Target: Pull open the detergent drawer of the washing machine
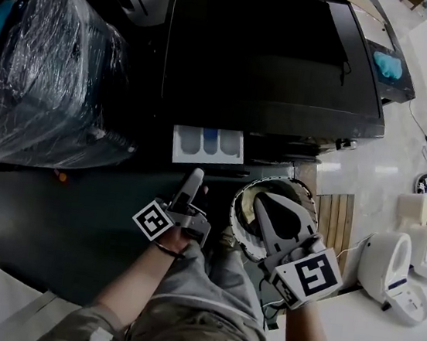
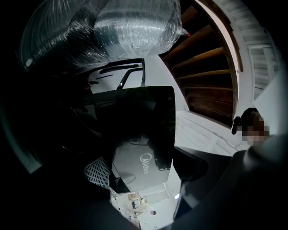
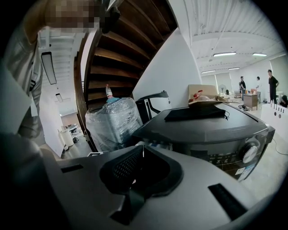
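Washing machine: dark-topped, occupying the head view from centre to 12 o'clock; front panel facing the person.

Plastic-wrapped appliance: standing just beside the machine at its 9 o'clock, film catching the light.

Round door opening: showing low on the machine's front, at 6 o'clock of the top, partly covered by the right gripper.

Right gripper: hovering over the door opening, marker cube trailing at 5 o'clock. Jaws lying together, tips meeting, nothing between them.

Left gripper: hanging at 9 o'clock of the right gripper, pointing toward 12 o'clock. Its own view is showing the jaws standing apart, the gap between them empty.

Detergent drawer: white with blue compartments, standing pulled out from the machine's front. It is lying at 12 o'clock of the left gripper, close above the jaw tips and clear of them.
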A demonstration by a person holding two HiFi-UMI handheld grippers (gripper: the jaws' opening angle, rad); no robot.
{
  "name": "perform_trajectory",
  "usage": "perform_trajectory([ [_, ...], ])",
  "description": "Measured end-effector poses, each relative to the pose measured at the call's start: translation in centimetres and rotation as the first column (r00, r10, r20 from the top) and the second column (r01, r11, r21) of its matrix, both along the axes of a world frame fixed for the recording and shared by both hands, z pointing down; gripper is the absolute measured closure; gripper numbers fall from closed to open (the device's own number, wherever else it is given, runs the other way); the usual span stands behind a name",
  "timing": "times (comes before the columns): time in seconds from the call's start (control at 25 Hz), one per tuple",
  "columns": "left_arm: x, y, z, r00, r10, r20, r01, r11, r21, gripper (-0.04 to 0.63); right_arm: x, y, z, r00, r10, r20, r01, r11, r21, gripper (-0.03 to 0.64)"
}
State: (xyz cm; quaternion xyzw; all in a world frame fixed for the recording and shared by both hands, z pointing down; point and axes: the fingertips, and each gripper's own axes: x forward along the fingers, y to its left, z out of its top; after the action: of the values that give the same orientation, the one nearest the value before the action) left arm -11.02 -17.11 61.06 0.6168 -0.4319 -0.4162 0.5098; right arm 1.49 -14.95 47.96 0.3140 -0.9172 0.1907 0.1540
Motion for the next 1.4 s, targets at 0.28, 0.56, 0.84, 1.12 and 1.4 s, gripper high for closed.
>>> perform_trajectory([
  [0.28,0.9,3.2,0.0,1.000,0.002,0.003,-0.002,1.000,-0.005,0.147,0.8,2.4,0.3,1.000,-0.009,-0.016,0.009,1.000,-0.004,0.584],
  [0.56,1.5,5.0,-0.2,1.000,-0.014,-0.005,0.014,1.000,-0.019,0.147,1.6,3.8,0.0,0.999,-0.011,-0.031,0.011,1.000,-0.008,0.584],
  [0.84,1.5,5.5,0.0,1.000,-0.017,-0.005,0.017,0.999,-0.028,0.146,2.5,4.5,-0.3,0.998,0.007,-0.062,-0.009,1.000,-0.018,0.584],
  [1.12,1.5,6.9,0.6,0.999,0.026,0.047,-0.021,0.994,-0.104,0.146,2.1,4.3,-1.5,0.999,0.002,-0.053,-0.003,1.000,-0.002,0.584],
  [1.4,1.0,8.2,-1.6,0.964,0.132,0.231,-0.099,0.983,-0.152,0.147,1.8,4.1,-4.3,1.000,-0.012,-0.029,0.013,0.999,0.036,0.584],
])
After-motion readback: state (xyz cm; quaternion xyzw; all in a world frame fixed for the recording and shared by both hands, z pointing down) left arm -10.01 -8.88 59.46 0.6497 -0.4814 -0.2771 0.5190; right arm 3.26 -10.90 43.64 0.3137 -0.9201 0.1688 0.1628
